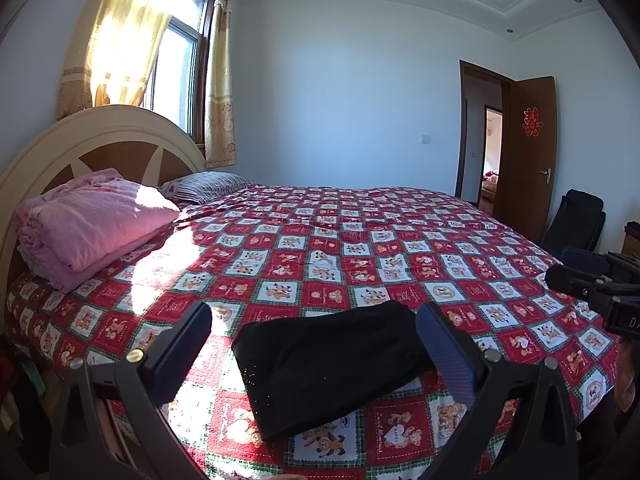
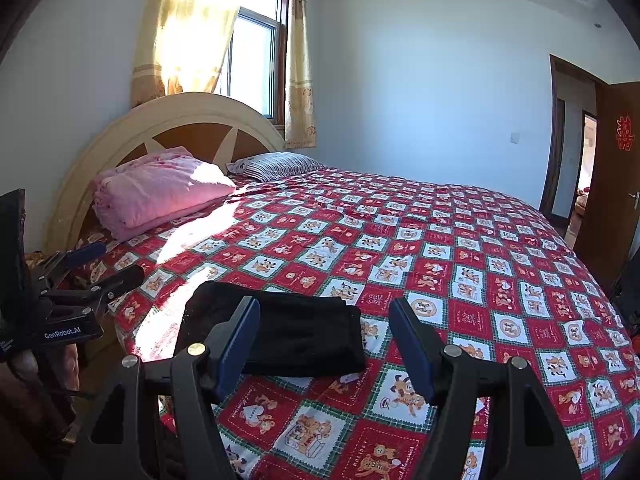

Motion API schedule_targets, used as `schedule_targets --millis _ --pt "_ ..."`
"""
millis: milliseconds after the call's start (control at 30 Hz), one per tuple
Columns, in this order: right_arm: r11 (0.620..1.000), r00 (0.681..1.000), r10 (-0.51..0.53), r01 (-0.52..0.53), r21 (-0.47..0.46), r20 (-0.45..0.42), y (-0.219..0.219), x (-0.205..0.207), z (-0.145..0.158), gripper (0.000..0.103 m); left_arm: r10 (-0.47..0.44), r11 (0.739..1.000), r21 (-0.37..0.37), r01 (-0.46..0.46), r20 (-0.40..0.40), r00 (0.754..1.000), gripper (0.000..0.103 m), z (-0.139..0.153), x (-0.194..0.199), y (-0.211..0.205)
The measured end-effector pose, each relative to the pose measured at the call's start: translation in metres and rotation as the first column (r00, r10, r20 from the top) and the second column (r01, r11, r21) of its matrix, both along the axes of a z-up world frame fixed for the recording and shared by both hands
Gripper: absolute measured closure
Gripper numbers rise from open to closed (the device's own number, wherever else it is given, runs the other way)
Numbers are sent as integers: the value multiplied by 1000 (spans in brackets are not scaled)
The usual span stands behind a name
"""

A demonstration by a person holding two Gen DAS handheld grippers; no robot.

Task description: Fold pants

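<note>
The black pants (image 1: 328, 364) lie folded into a compact rectangle on the red checked bedspread (image 1: 360, 248), near the bed's front edge. My left gripper (image 1: 314, 320) is open and empty, held above and just in front of the pants, which show between its fingers. My right gripper (image 2: 324, 316) is open and empty, off to the right of the pants (image 2: 280, 332); its left finger (image 2: 236, 344) covers part of them. The right gripper also shows at the right edge of the left wrist view (image 1: 592, 284), and the left gripper at the left edge of the right wrist view (image 2: 96, 268).
A folded pink blanket (image 1: 92, 224) and a striped pillow (image 1: 208, 186) lie by the curved headboard (image 1: 100, 136). A curtained window is behind it. An open brown door (image 1: 528, 152) and a black bag (image 1: 576, 220) stand at the far right.
</note>
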State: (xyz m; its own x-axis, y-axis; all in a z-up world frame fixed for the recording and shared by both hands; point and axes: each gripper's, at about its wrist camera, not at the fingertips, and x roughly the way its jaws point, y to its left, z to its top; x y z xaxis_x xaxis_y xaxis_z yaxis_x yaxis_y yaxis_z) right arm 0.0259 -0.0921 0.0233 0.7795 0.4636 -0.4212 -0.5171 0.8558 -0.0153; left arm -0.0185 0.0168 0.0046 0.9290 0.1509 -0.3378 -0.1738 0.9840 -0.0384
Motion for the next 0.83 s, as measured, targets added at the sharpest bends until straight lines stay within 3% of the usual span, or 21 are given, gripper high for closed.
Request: schedule_targets --millis 833 --pt "1000 1000 10 -10 -25 -9 6 2 -10 35 2 1000 4 -2 -25 1000 0 -7 5 -2"
